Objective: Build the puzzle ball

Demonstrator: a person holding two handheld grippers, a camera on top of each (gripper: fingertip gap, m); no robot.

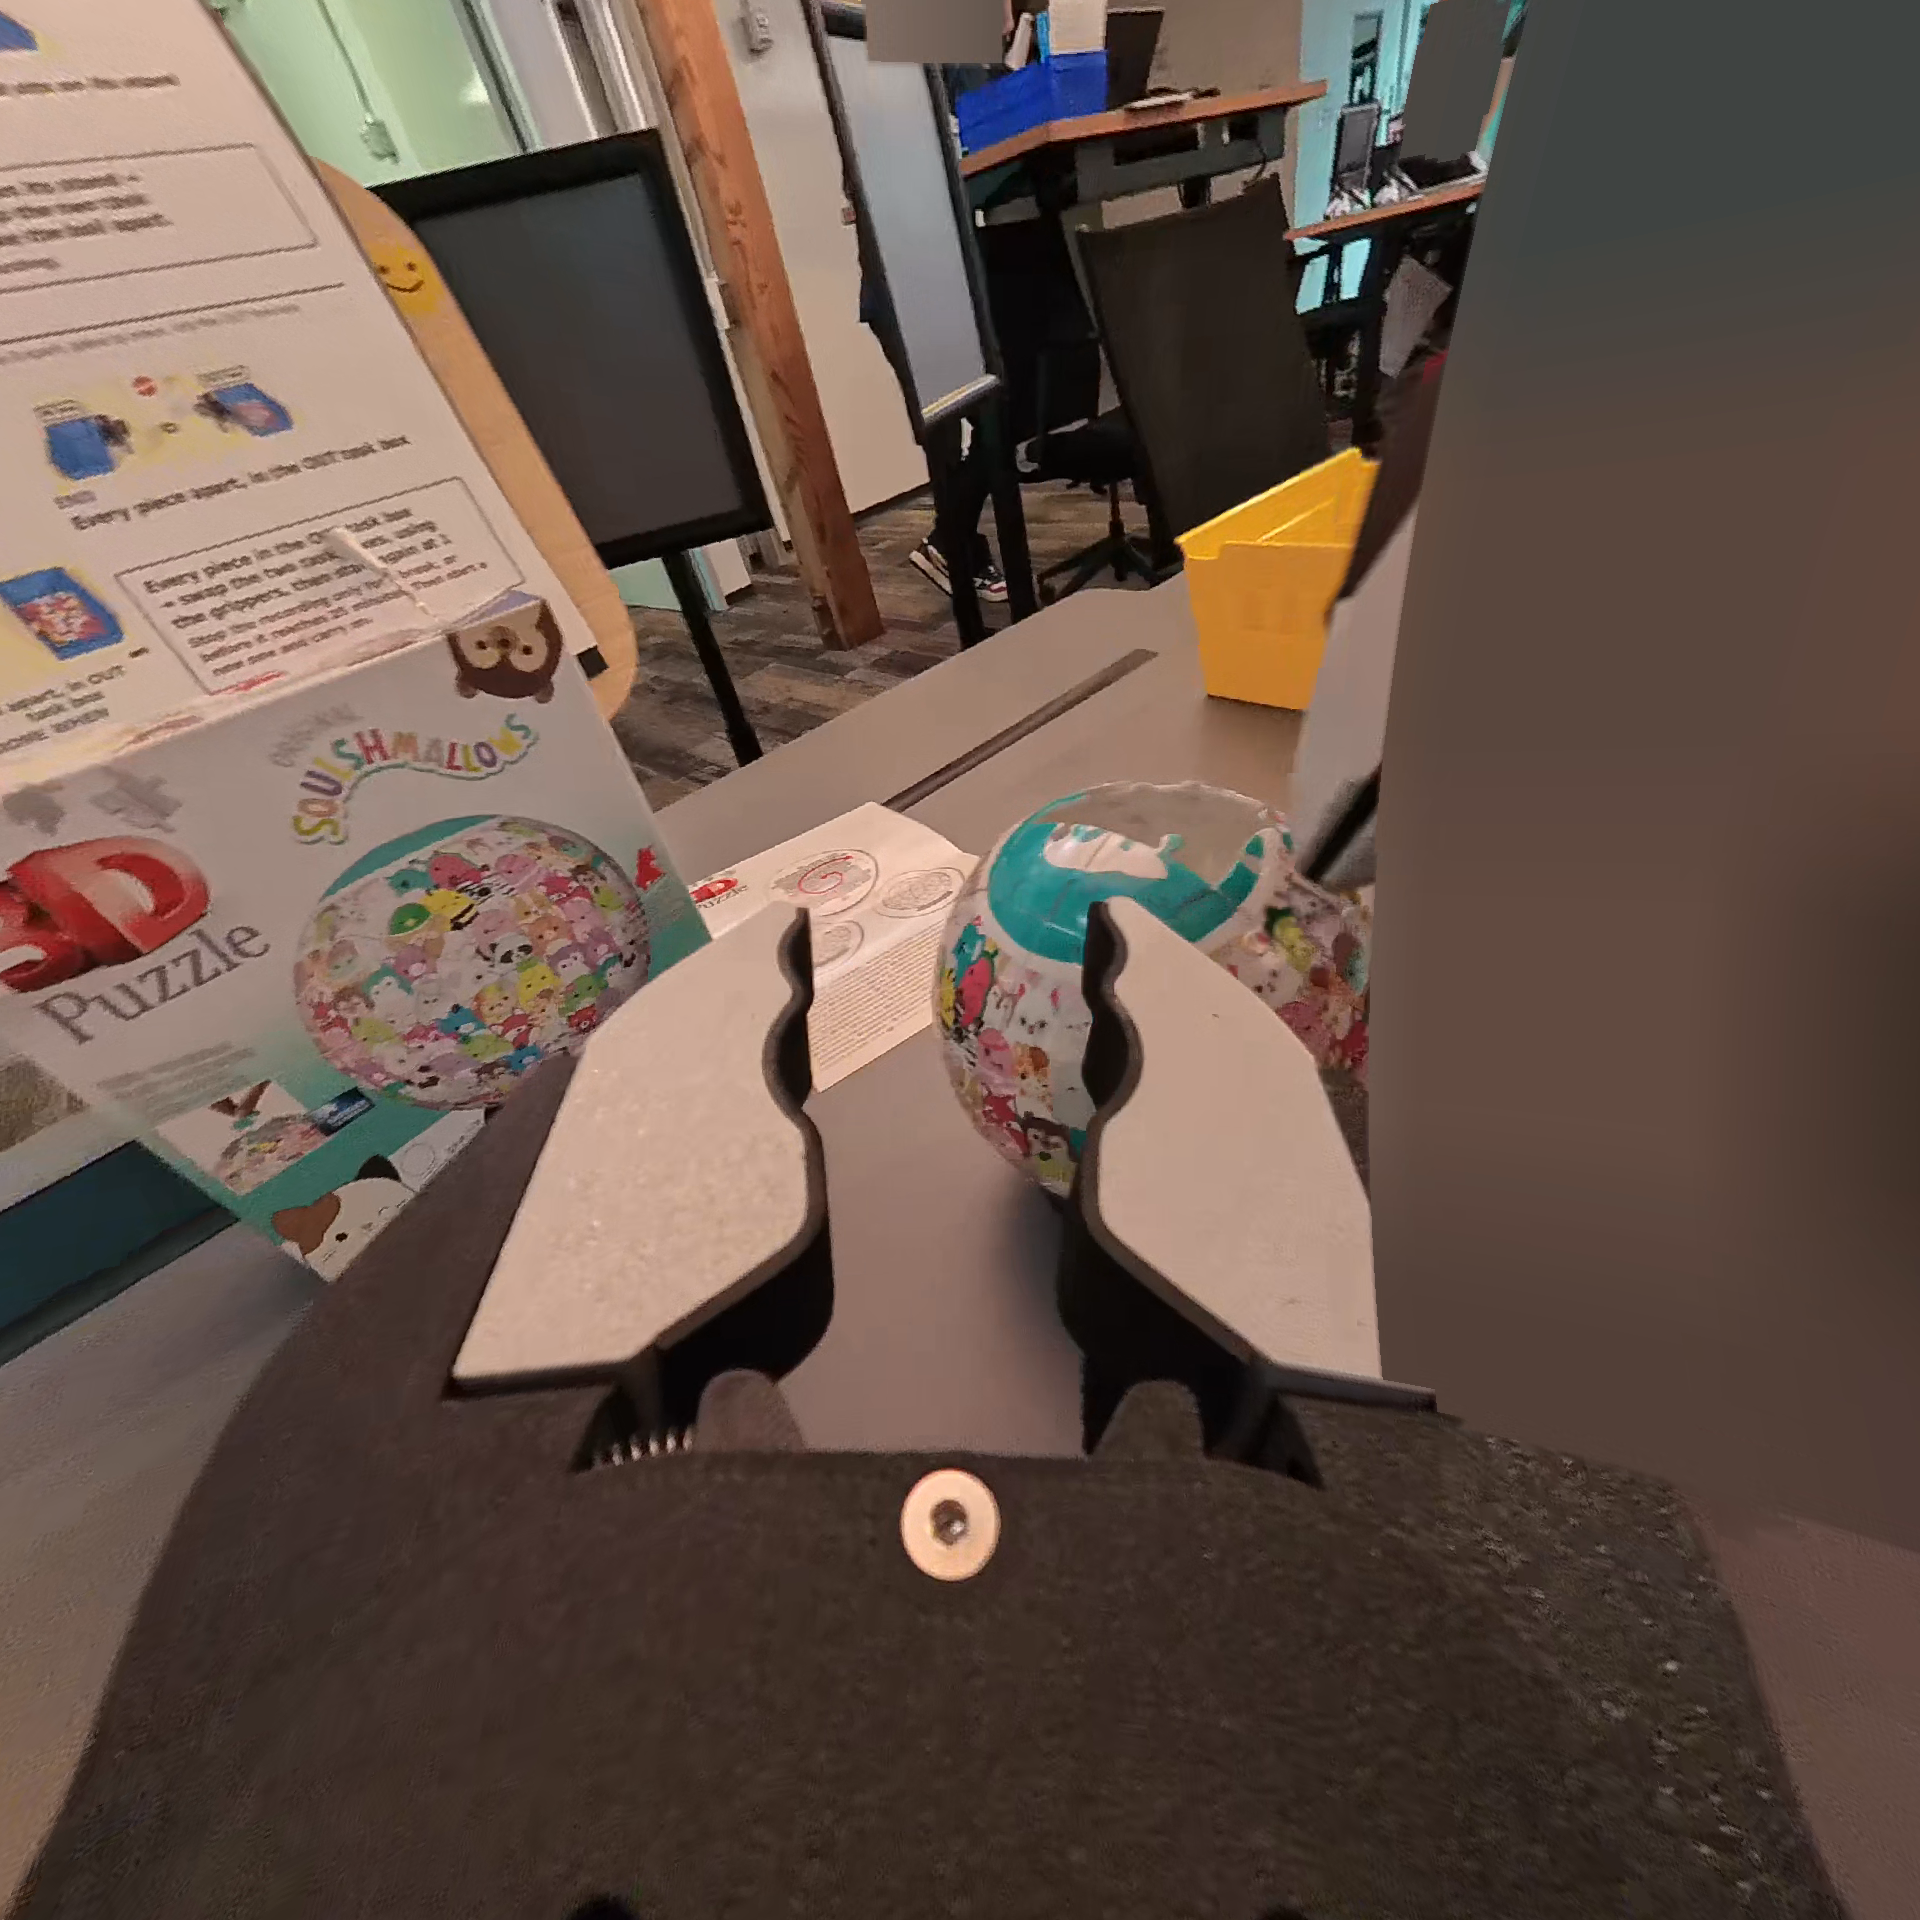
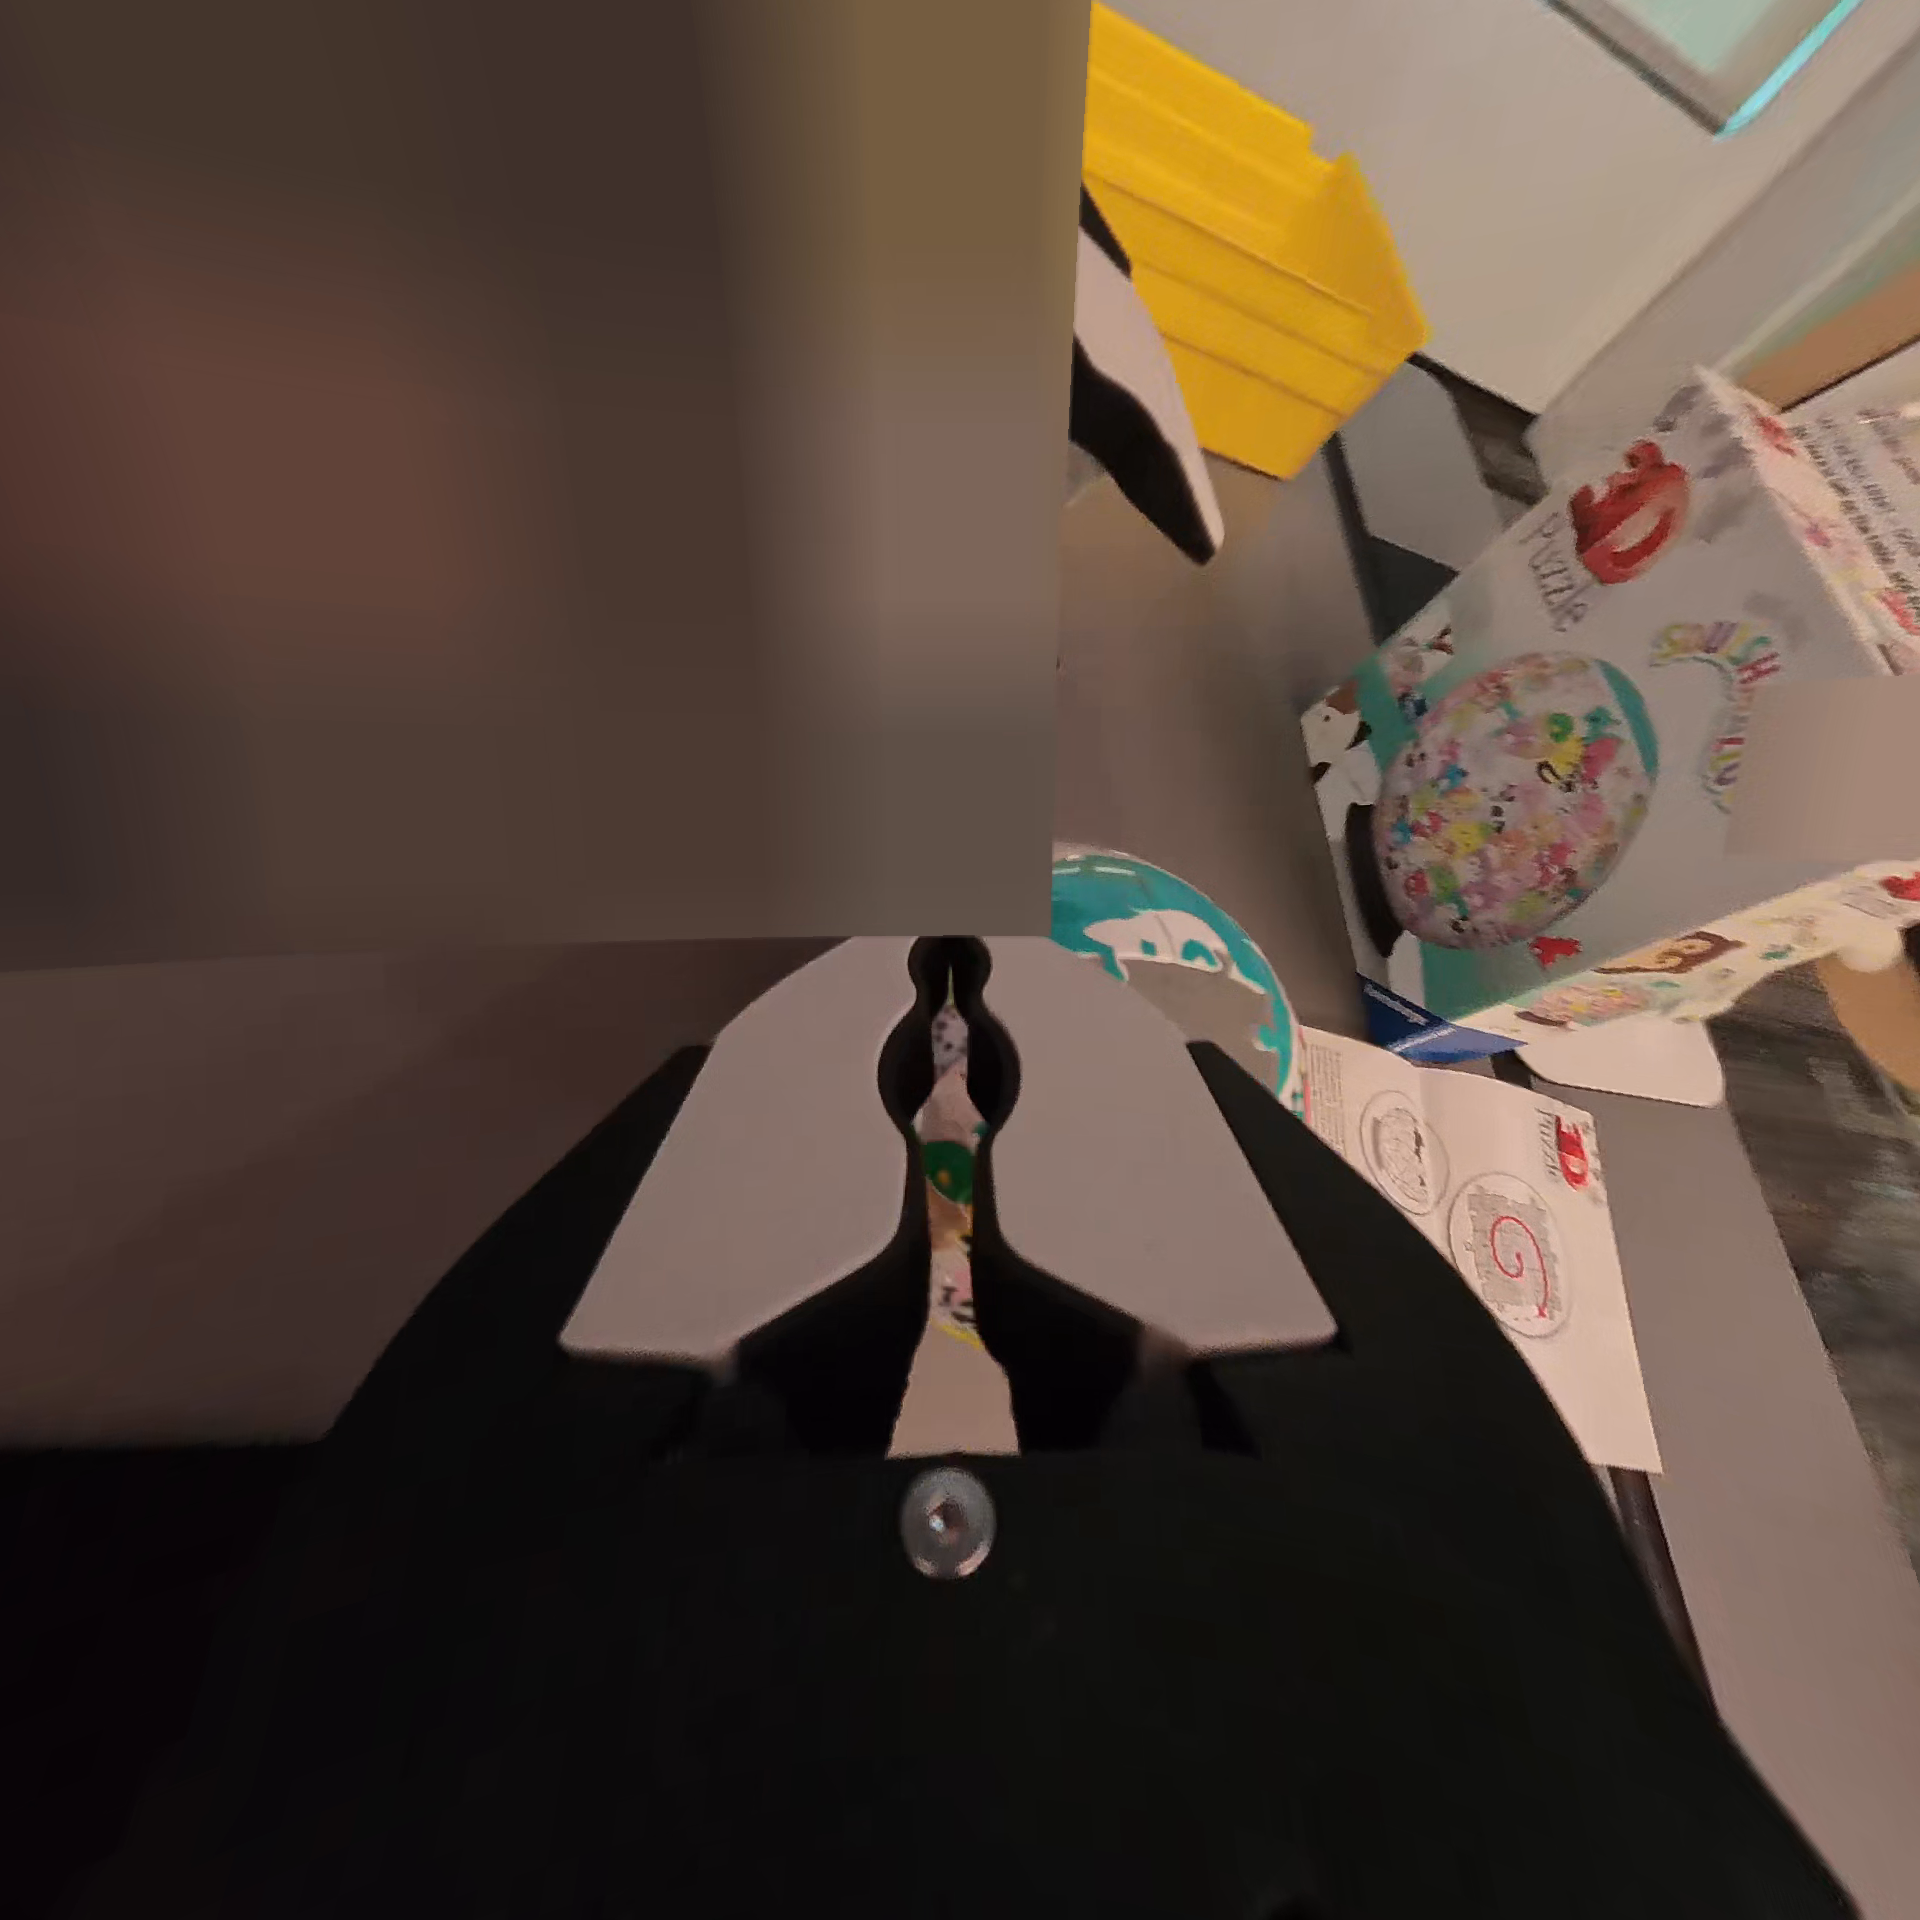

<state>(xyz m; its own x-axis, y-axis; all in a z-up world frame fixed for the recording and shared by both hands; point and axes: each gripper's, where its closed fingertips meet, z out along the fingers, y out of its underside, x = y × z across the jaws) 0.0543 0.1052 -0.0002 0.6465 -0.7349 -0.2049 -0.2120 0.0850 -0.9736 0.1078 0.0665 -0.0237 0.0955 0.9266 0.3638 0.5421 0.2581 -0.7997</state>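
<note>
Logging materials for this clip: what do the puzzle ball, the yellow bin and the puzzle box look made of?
Puzzle ball: likely rigid plastic pieces with a glossy print; highlights show on its curved shell.
Yellow bin: moulded plastic, smooth and slightly shiny, with ribbed walls.
Puzzle box: printed cardboard, going by its flat panels and folded edges, with a light sheen.

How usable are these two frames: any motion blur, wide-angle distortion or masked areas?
Left wrist view: mostly sharp, the puzzle ball and puzzle box clear; wide-angle bending tilts the background; a smooth masking patch covers the right edge. Right wrist view: warm and dim, smeared at the right edge, box print soft; a large patch hides the upper left; right gripper nearly shut on a puzzle piece.
</note>
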